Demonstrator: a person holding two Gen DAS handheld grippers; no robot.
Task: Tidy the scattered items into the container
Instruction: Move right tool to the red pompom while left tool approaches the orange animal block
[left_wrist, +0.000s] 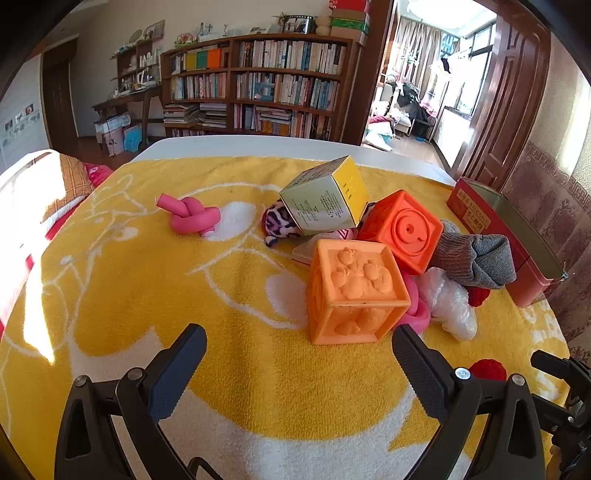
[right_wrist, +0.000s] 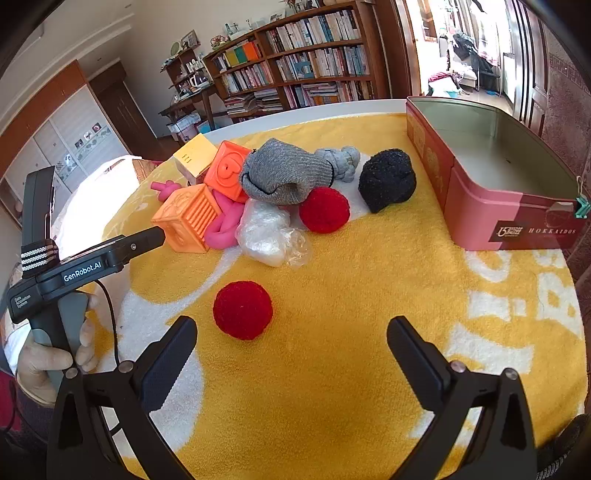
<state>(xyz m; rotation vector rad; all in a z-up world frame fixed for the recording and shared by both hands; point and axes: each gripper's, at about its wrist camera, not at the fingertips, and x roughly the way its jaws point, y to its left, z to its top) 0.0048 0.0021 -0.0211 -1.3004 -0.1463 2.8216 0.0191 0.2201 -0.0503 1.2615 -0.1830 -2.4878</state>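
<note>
A pile of items lies on a yellow towel: a light orange toy cube (left_wrist: 352, 291), a darker orange cube (left_wrist: 402, 230), a yellow-green box (left_wrist: 325, 195), a grey sock (right_wrist: 284, 173), a plastic bag (right_wrist: 269, 232), a black ball (right_wrist: 386, 179) and two red pompoms (right_wrist: 324, 209) (right_wrist: 242, 309). A pink knotted tube (left_wrist: 192, 218) lies apart to the left. The red tin container (right_wrist: 491, 206) stands open and empty at the right. My left gripper (left_wrist: 299, 358) is open, just short of the light orange cube. My right gripper (right_wrist: 291, 350) is open, just short of the near red pompom.
The towel (right_wrist: 351, 314) covers a white table whose far edge (left_wrist: 258, 146) shows. A bookshelf (left_wrist: 266, 85) and a doorway stand beyond. The left gripper's body and the gloved hand (right_wrist: 48, 354) show at the left of the right wrist view.
</note>
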